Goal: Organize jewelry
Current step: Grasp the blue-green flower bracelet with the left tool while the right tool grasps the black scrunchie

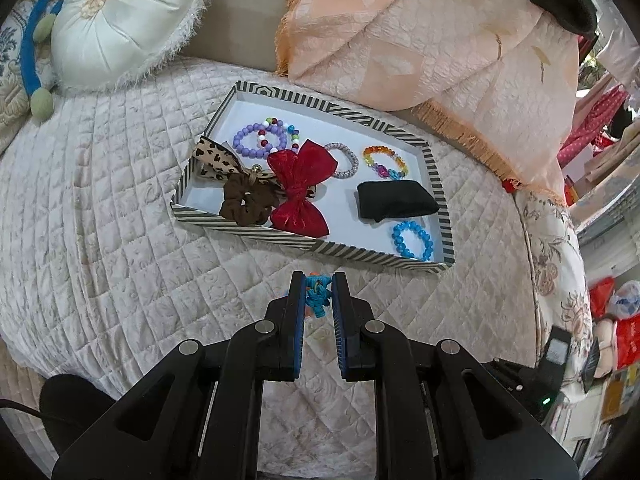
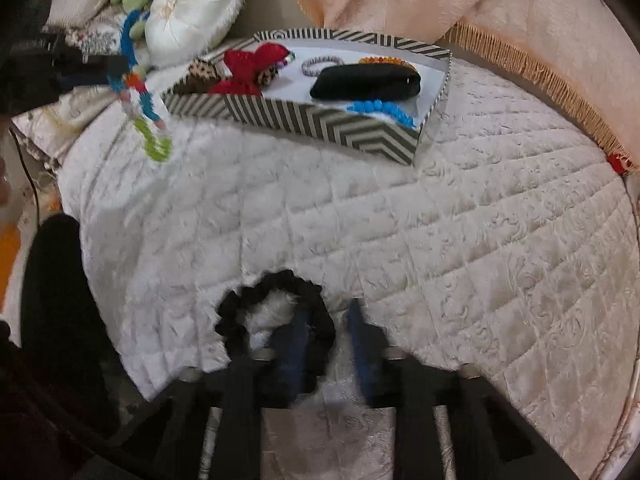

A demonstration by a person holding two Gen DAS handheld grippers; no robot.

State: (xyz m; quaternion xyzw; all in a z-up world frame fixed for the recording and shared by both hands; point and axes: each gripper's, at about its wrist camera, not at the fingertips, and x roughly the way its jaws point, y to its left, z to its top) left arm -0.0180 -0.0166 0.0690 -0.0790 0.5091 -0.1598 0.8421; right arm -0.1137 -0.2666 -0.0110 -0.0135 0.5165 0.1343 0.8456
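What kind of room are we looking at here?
Most likely a bedroom: the striped cardboard tray of bracelets and bows sits on a white quilted bedspread, with a round white satin cushion and a fringed peach blanket behind it.

You're in home bedroom: quilted bedspread (image 1: 120, 208) underfoot, round white cushion (image 1: 124, 20) at eleven o'clock, fringed peach blanket (image 1: 420, 40) at one.

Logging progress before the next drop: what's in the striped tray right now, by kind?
In the tray:
Bead bracelets: 4 (purple, mixed, rainbow, blue)
Bows: 2 (red, leopard)
Scrunchies: 1 (brown)
Hair ties: 1 (silver)
Black pouch: 1
Total: 9
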